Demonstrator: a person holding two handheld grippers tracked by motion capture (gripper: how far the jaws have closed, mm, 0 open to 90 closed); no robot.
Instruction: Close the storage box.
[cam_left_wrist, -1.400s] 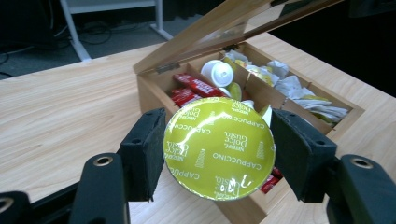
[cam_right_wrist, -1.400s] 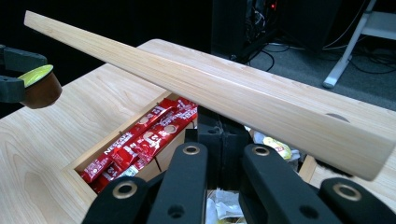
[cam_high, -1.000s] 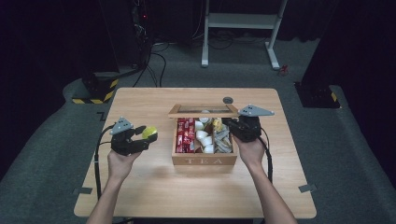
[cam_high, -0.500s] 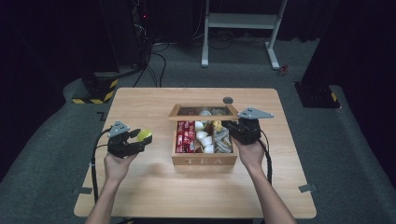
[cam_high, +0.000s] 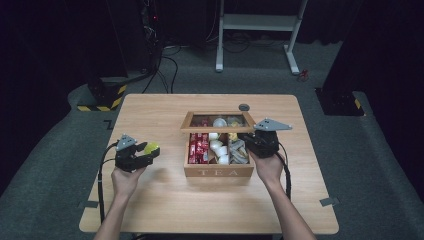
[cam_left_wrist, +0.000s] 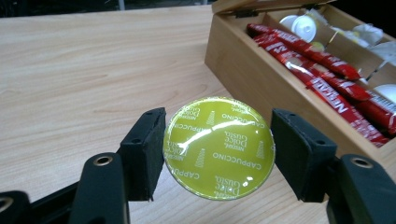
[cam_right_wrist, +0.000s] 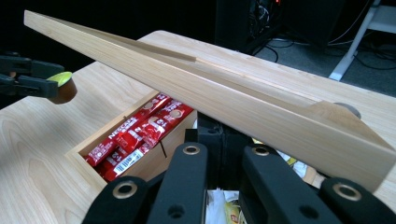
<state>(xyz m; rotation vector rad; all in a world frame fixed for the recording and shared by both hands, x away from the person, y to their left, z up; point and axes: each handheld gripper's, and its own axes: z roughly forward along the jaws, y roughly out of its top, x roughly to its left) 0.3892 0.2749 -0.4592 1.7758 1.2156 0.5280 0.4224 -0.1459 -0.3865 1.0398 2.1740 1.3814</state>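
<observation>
Black fingers (cam_left_wrist: 144, 156) of the left gripper (cam_high: 142, 156) are pinched on a yellow-green coffee capsule (cam_left_wrist: 218, 147), whose foil lid is turned toward the left gripper view and is printed with "Dolce Gusto Cappuccino"; the capsule's body behind the foil is hidden there. The capsule is held over the bare wooden table (cam_high: 160, 107), well left of the tea box (cam_high: 218, 172), and in the high view it is seen only as a small bright spot at the jaw tips. The right gripper (cam_high: 250, 142) is set at the box's right side with its jaws pressed close together, and they appear clamped on the raised wooden lid (cam_right_wrist: 196, 88), though the contact itself is covered by the lid's edge in the right gripper view. Red sachets (cam_right_wrist: 135, 133) are laid in the box's left compartment. White pods (cam_high: 218, 148) are seen in the middle compartment, while the contents of the right compartment are partly hidden by the gripper and cannot be identified.
</observation>
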